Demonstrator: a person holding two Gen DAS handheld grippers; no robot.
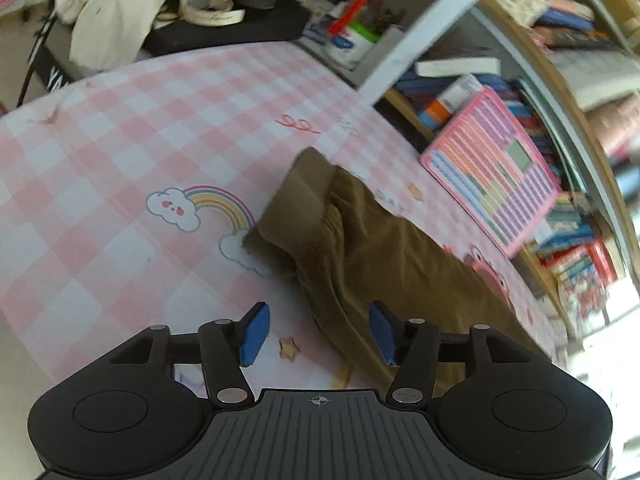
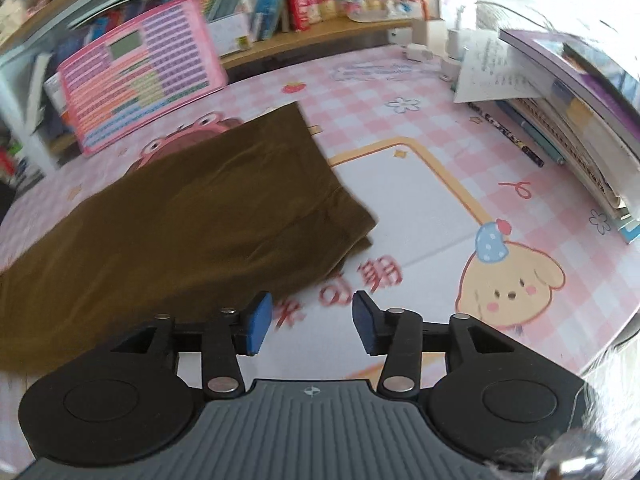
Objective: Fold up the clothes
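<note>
An olive-brown garment (image 1: pixel 360 248) lies on the pink checked table mat (image 1: pixel 120 140), folded lengthwise, its gathered waistband end toward the far left. My left gripper (image 1: pixel 318 334) is open and empty just above the garment's near edge. In the right wrist view the same garment (image 2: pixel 192 216) lies flat to the left, its hem end pointing right. My right gripper (image 2: pixel 312 326) is open and empty over the mat (image 2: pixel 400 200), just off the garment's near right corner.
A pink calculator-like board (image 1: pixel 492 168) leans on a bookshelf behind the mat; it also shows in the right wrist view (image 2: pixel 140 76). Stacked books and papers (image 2: pixel 568 96) sit at the right. A cream cloth (image 1: pixel 108 4) and pen cup (image 1: pixel 352 36) lie at the far side.
</note>
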